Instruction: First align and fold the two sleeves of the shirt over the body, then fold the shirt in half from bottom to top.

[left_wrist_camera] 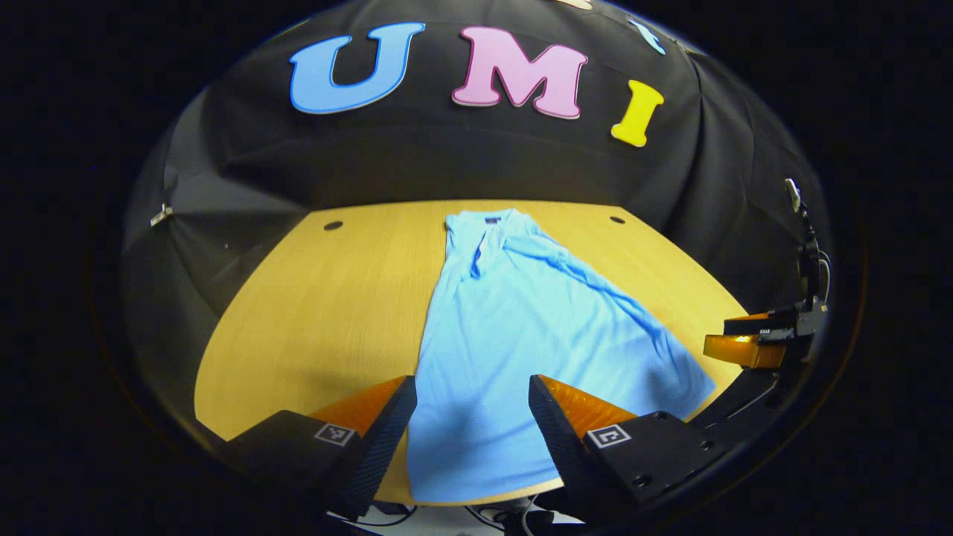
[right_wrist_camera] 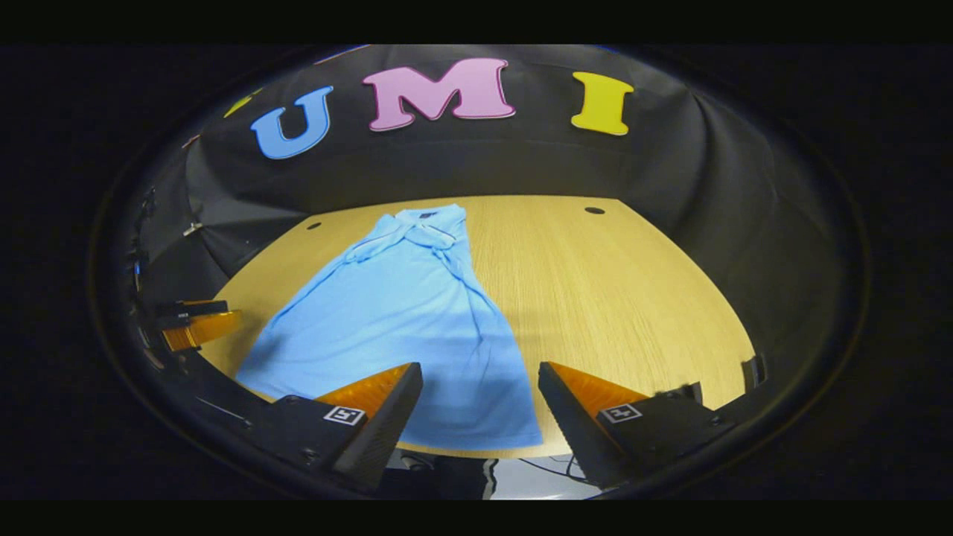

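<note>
Wooden table (left_wrist_camera: 320,313) fills the booth floor, w/ two small dark holes (left_wrist_camera: 333,225) near its far edge. Light blue shirt (left_wrist_camera: 521,335) lies flat along the table's middle, collar (left_wrist_camera: 493,220) at the far end, hem at the near edge — both sleeves (left_wrist_camera: 566,260) already folded in over the body, so the outline runs narrow at the top and flares toward the hem. Some creases run along the folded sleeve in the left gripper view. Left gripper (left_wrist_camera: 473,406) hovers above the hem at the near edge, fingers spread wide, nothing between them. Right gripper (right_wrist_camera: 480,398) hangs over the hem's other corner — fingers likewise spread apart, empty. In the left gripper view the right gripper sits at far right, beside the shirt's lower corner.
</note>
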`<act>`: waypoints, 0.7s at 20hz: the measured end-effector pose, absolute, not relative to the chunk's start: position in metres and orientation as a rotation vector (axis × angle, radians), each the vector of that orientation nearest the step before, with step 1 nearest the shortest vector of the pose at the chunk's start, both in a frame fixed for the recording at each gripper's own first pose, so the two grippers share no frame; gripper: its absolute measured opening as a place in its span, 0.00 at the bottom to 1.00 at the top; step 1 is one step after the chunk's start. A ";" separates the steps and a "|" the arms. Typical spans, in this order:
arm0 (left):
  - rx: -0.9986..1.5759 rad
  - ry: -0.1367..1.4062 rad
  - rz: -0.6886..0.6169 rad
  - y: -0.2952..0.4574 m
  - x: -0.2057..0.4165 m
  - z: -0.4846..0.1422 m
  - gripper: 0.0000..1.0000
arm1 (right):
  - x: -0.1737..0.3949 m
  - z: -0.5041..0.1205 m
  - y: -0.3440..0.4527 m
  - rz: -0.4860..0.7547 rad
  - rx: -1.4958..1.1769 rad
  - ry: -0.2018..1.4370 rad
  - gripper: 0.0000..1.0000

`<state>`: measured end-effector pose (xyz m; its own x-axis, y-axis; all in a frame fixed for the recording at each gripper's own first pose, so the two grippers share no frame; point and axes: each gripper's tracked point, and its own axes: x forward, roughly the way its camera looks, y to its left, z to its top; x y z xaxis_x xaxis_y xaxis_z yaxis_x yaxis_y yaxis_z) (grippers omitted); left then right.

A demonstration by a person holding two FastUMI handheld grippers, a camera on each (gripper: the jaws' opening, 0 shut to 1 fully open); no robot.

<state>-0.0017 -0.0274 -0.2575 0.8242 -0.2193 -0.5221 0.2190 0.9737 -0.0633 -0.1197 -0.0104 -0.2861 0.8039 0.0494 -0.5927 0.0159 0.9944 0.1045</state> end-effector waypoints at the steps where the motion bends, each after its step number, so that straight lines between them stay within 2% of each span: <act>1: -0.003 0.584 -0.211 -0.024 -0.006 -0.270 0.97 | -0.120 -0.295 -0.009 0.014 0.110 0.657 0.98; 5: 0.035 0.664 -0.170 -0.012 -0.020 -0.310 0.97 | -0.124 -0.332 -0.002 0.030 0.052 0.744 0.98; 10: 0.097 0.702 -0.180 -0.015 -0.024 -0.329 0.97 | -0.119 -0.341 -0.015 -0.046 0.024 0.746 0.98; 11: 0.087 0.715 -0.175 -0.016 -0.025 -0.333 0.92 | -0.117 -0.340 -0.018 -0.056 0.017 0.740 0.98; 12: 0.078 0.712 -0.166 -0.015 -0.025 -0.333 0.92 | -0.118 -0.344 -0.017 -0.055 0.013 0.747 1.00; 13: 0.072 0.706 -0.161 -0.015 -0.025 -0.331 0.99 | -0.120 -0.350 -0.017 -0.053 0.005 0.764 0.98; 14: 0.071 0.709 -0.156 -0.014 -0.026 -0.333 0.99 | -0.121 -0.348 -0.017 -0.044 0.008 0.763 0.98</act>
<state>-0.0262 -0.0144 -0.3331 0.7478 -0.1181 -0.6534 0.1663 0.9860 0.0120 -0.1211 -0.0171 -0.3482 0.7220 -0.0372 -0.6909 0.0427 0.9990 -0.0092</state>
